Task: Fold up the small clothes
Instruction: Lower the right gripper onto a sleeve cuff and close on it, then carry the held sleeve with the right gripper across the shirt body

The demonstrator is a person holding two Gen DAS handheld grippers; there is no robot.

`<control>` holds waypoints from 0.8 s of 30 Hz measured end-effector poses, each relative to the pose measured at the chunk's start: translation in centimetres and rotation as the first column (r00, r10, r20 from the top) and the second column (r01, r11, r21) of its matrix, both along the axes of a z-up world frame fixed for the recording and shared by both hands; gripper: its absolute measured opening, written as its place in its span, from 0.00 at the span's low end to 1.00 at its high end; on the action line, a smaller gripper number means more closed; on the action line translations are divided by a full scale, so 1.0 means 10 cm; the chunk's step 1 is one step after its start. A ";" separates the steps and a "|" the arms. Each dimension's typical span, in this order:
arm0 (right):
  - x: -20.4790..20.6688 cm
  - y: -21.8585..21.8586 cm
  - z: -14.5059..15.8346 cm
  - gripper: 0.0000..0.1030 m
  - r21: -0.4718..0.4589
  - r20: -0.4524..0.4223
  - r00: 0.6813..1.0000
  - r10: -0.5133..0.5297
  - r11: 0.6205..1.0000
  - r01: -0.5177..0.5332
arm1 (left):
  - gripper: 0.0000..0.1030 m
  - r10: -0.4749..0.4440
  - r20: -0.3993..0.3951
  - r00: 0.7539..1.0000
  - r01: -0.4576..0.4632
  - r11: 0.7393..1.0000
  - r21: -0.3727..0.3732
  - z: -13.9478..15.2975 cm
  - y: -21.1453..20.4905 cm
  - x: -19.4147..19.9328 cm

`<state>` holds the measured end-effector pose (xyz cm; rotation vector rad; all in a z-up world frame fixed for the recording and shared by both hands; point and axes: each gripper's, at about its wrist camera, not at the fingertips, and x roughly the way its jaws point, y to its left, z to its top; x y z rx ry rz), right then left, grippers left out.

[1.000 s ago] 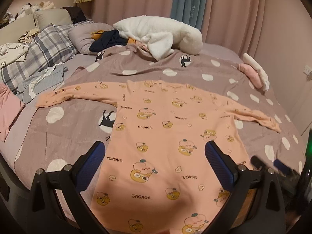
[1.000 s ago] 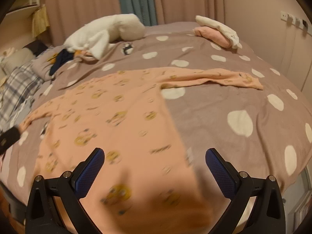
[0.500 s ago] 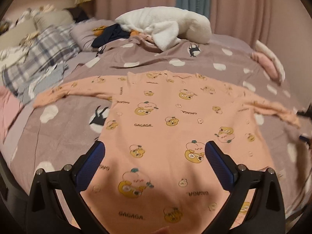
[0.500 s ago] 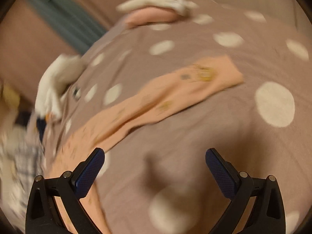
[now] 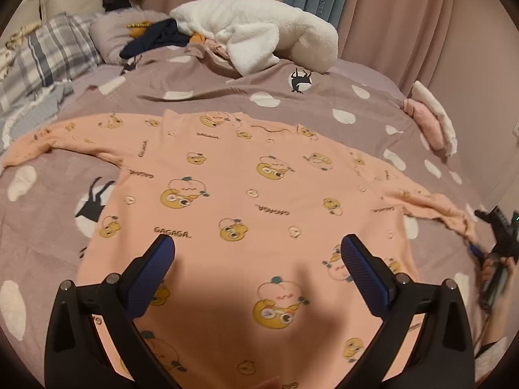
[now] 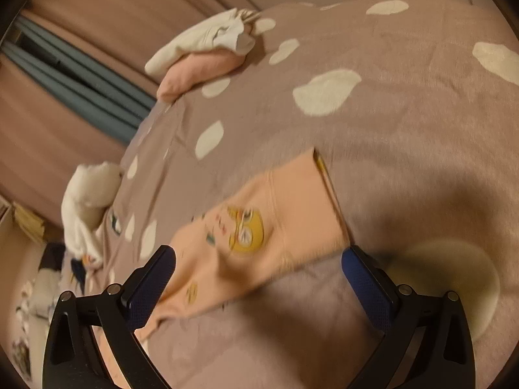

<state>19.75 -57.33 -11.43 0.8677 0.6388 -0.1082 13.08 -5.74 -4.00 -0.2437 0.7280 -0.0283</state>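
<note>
A peach long-sleeved top [image 5: 246, 201] with yellow cartoon prints lies flat on the bed, sleeves spread to both sides. My left gripper [image 5: 258, 253] is open and empty, hovering over the lower body of the top. My right gripper [image 6: 258, 264] is open, right above the cuff end of the right sleeve [image 6: 275, 217], which lies between its spread jaws. The right gripper also shows at the right edge of the left wrist view [image 5: 496, 236], by the sleeve tip.
The mauve bedspread [image 5: 48, 227] with white spots covers the bed. A white fluffy blanket [image 5: 259, 35] and dark clothes [image 5: 155, 39] lie at the head. A folded pink and white pile [image 6: 207, 58] sits near the far edge. Plaid pillows [image 5: 48, 55] are at left.
My right gripper has swung from over the body of the top out to the right sleeve's cuff and dropped close to it. My left gripper has moved forward over the top.
</note>
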 end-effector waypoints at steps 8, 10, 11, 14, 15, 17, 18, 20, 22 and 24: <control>-0.12 -0.42 -0.11 0.35 0.120 -0.056 0.992 -0.109 0.986 0.115 | 0.99 0.027 0.000 1.000 -0.027 0.999 -0.018 0.00 0.07 -0.02; -0.14 -0.44 -0.16 0.20 0.116 -0.073 0.991 -0.108 0.986 0.116 | 0.99 0.024 0.003 1.000 -0.024 1.000 -0.019 0.01 0.06 -0.04; -0.14 -0.44 -0.17 0.13 0.104 -0.088 0.989 -0.117 0.987 0.126 | 0.99 0.024 0.004 1.000 -0.024 1.000 -0.015 0.03 0.06 -0.05; -0.19 -0.41 -0.14 0.10 0.140 -0.041 0.989 -0.142 0.979 0.147 | 0.99 0.019 0.015 1.000 -0.019 1.000 -0.005 0.09 0.07 -0.11; -0.19 -0.35 -0.04 0.09 0.107 -0.006 0.992 -0.126 0.986 0.125 | 0.99 0.021 0.018 1.000 -0.021 1.000 0.004 0.11 0.09 -0.13; -0.22 -0.24 0.15 0.09 0.060 0.061 0.993 -0.104 0.993 0.101 | 0.99 0.037 0.031 0.999 -0.037 0.999 0.027 0.16 0.13 -0.21; -0.23 -0.16 0.28 0.09 0.052 0.106 0.991 -0.083 0.996 0.078 | 0.99 0.047 0.034 0.998 -0.048 0.998 0.030 0.18 0.17 -0.24; -0.21 -0.04 0.45 0.08 0.040 0.145 0.988 -0.061 0.998 0.056 | 0.99 0.058 0.033 0.998 -0.059 0.998 0.017 0.24 0.27 -0.30; -0.11 0.09 0.58 0.08 0.003 0.121 0.991 -0.050 0.999 0.050 | 0.99 0.072 0.037 0.997 -0.072 0.997 0.002 0.29 0.37 -0.37; 0.01 0.27 0.71 0.07 -0.031 0.093 0.996 -0.011 0.999 0.014 | 0.99 0.089 0.042 0.995 -0.089 0.996 0.004 0.34 0.47 -0.43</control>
